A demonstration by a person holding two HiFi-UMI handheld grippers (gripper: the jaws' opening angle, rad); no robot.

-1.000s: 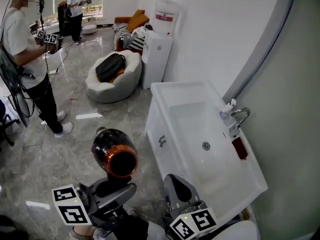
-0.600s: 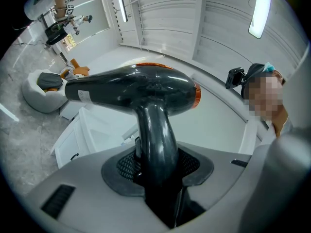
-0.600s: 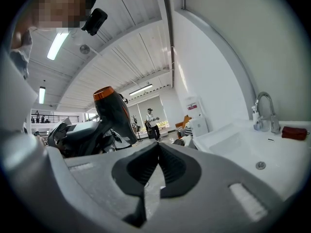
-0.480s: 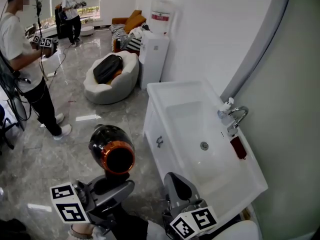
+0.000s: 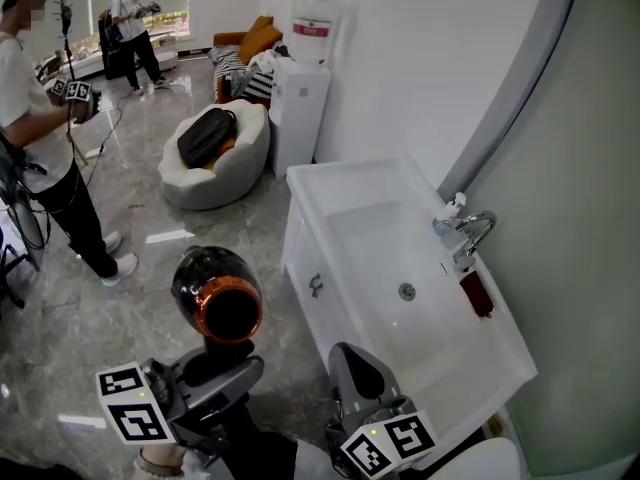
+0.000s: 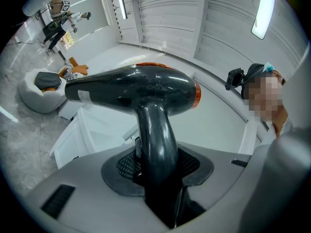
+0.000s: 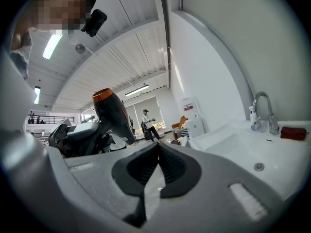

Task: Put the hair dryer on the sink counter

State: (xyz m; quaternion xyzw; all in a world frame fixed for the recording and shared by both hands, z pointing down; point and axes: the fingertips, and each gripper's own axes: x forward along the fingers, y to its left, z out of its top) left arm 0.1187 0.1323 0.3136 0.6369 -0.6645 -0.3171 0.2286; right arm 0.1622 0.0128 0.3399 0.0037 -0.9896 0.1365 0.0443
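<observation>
A black hair dryer [image 5: 215,293] with an orange ring round its rear end stands upright in my left gripper [image 5: 215,368], which is shut on its handle [image 6: 154,140]. Its barrel [image 6: 131,89] points left in the left gripper view. The dryer hangs over the floor, left of the white sink counter [image 5: 330,180]. My right gripper [image 5: 355,370] is at the counter's near corner; its pads meet with nothing between them [image 7: 156,152]. The dryer [image 7: 109,111] also shows at the left of the right gripper view.
The counter holds a basin with a chrome faucet [image 5: 472,233], a small bottle [image 5: 452,208] and a dark red item [image 5: 478,295] along the wall. A water dispenser [image 5: 297,98] and a white beanbag [image 5: 230,163] stand beyond. A person [image 5: 35,138] stands at left.
The dryer and both grippers have shifted a little forward along the counter's side. The grip on the handle is unchanged, and the right gripper stays shut.
</observation>
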